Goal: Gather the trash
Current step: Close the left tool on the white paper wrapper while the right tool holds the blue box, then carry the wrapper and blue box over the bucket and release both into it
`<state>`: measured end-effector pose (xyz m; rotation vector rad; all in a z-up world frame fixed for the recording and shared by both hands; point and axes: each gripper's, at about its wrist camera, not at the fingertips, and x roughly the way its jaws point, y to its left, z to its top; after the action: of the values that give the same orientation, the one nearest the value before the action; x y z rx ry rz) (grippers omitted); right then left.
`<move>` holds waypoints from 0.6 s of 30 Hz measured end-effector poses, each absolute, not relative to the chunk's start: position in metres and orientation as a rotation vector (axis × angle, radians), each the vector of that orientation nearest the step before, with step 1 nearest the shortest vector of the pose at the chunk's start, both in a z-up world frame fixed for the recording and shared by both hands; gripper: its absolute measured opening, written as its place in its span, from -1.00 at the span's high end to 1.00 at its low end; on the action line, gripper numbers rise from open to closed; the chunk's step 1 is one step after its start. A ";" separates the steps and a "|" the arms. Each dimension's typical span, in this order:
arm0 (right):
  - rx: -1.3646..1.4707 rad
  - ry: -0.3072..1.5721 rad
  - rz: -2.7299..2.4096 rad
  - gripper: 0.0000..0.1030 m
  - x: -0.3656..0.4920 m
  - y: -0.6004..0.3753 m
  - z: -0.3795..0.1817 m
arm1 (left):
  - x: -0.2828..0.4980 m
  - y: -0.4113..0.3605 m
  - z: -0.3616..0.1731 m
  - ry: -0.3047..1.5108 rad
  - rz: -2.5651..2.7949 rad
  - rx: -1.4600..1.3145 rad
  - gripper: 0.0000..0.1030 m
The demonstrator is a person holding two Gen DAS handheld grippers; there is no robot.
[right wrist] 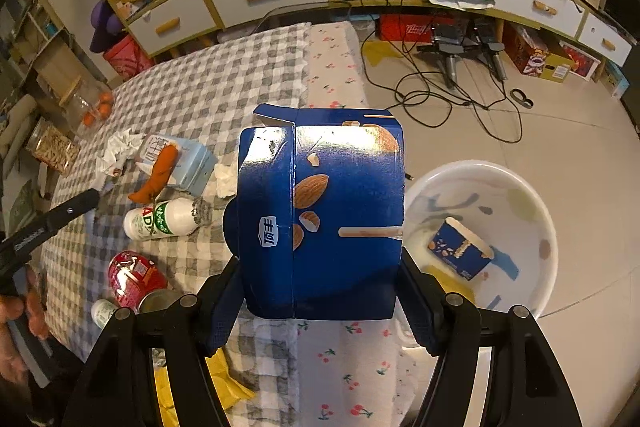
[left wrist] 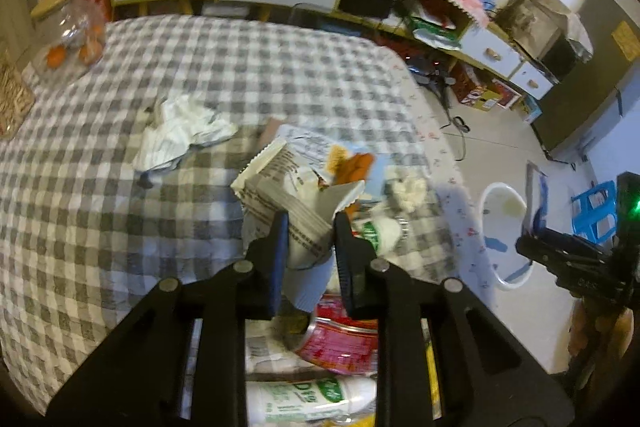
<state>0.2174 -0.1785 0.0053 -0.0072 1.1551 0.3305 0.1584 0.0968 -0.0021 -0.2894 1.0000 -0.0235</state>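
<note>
My left gripper [left wrist: 310,227] is shut on a crumpled grey-white wrapper [left wrist: 276,183] with a zigzag edge, lifted above the checked tablecloth [left wrist: 120,227]. Under it lie a red can [left wrist: 344,343] and a white bottle [left wrist: 312,399]. My right gripper [right wrist: 320,287] is shut on a blue carton [right wrist: 340,211] printed with almonds, held over the table's right edge. A white basin [right wrist: 548,211] stands on the floor beside the table, with a blue cup [right wrist: 460,247] lying in it.
On the table lie a white bottle [right wrist: 164,219], a red can [right wrist: 134,275], a light-blue carton [right wrist: 188,159] with an orange piece [right wrist: 158,175] on it, and crumpled tissues [left wrist: 184,131]. A jar of oranges [left wrist: 76,39] stands far left. Cables [right wrist: 440,99] cross the floor by the drawers.
</note>
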 end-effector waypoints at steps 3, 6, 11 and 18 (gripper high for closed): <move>0.005 1.152 0.315 -0.39 0.218 -0.189 0.007 | 0.158 0.082 0.003 0.985 -0.049 -0.264 0.53; 0.016 1.150 0.295 -0.39 0.218 -0.201 0.008 | 0.159 0.066 0.007 0.979 -0.085 -0.240 0.53; 0.034 1.153 0.254 -0.39 0.221 -0.224 0.007 | 0.163 0.040 0.008 0.979 -0.135 -0.209 0.53; 0.072 1.174 0.177 -0.39 0.226 -0.263 -0.001 | 0.173 0.003 0.006 0.994 -0.208 -0.184 0.52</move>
<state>0.2260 -0.2629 -0.0009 0.0716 1.1742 0.1773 0.1726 0.0033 0.0057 -0.1842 0.9936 -0.2078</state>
